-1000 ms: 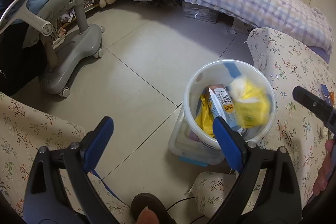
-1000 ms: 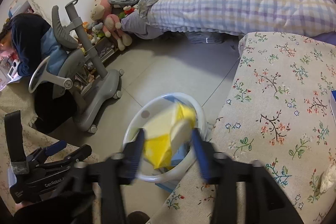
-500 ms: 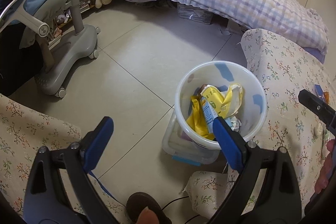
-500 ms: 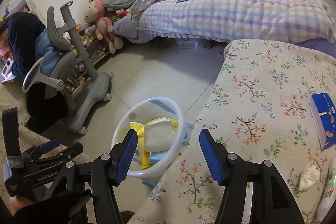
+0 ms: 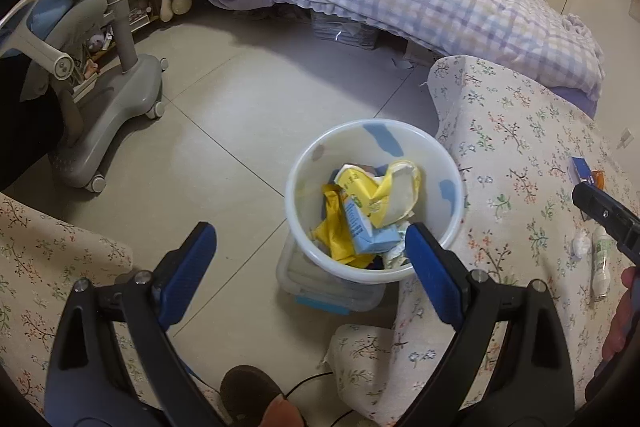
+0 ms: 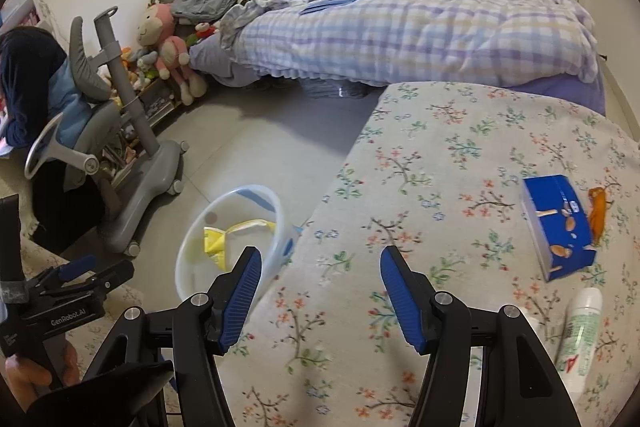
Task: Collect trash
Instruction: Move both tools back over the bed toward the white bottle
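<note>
Far across the room, a bed [image 6: 420, 31] under a checked purple quilt. Nearer, on the right, a bench [image 6: 460, 155] draped in floral cloth. Far left, a grey wheeled chair [image 5: 108, 99] on the tiled floor [image 5: 224, 131].

Just beside the bench's left edge, a translucent white bin [image 5: 452, 163] standing on a clear plastic box [image 5: 332, 293], filled with trash: a crumpled yellow wrapper [image 5: 380, 187], a light blue carton [image 5: 364, 231].

Left claw [image 5: 310, 259] spread wide and empty, hanging above the floor and the bin's near rim. Right claw [image 6: 320, 287] likewise wide, nothing between its blue pads, over the bench's left edge, apart from the bin.

On the bench, well right: a blue snack box [image 6: 558, 227]; just beyond it an orange wrapper [image 6: 598, 213]; nearer, a white bottle with green print [image 6: 580, 335] lying down, and a small white scrap [image 5: 580, 243] beside it.
</note>
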{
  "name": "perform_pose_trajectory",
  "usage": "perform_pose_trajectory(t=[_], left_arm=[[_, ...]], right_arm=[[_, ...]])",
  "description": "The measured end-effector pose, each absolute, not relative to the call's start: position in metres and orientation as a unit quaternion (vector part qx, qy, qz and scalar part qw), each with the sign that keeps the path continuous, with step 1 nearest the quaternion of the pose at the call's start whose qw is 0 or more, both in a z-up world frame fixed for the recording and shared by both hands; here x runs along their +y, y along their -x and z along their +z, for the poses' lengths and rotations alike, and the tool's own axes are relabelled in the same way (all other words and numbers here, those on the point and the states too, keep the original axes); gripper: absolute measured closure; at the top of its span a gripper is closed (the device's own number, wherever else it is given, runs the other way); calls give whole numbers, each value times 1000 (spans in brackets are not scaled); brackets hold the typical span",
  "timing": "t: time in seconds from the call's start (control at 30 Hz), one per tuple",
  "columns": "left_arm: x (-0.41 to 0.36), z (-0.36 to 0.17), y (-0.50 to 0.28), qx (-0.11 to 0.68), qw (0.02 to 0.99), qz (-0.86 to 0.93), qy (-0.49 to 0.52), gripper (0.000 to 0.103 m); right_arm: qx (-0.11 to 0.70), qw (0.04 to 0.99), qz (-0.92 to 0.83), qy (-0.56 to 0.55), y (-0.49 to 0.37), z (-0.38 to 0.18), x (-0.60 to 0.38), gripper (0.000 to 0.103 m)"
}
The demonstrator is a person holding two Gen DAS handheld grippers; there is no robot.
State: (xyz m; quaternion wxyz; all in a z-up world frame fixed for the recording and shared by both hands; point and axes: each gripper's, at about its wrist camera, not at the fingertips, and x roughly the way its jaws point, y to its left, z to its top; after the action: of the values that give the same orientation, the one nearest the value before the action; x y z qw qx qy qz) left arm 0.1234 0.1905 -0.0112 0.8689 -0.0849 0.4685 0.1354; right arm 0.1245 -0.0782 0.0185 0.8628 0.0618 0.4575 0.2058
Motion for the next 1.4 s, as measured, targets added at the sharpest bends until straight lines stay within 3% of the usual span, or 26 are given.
perform_pose_trajectory(t=[0.7,1.4], left_arm=[[118,-5,-141,490,864,71,96,8],[21,-16,-156,516,856,3,42,8]], right_arm=[[500,860,87,-57,-108,17,-197,38],[591,800,-1,-109,-111,-47,-265,38]])
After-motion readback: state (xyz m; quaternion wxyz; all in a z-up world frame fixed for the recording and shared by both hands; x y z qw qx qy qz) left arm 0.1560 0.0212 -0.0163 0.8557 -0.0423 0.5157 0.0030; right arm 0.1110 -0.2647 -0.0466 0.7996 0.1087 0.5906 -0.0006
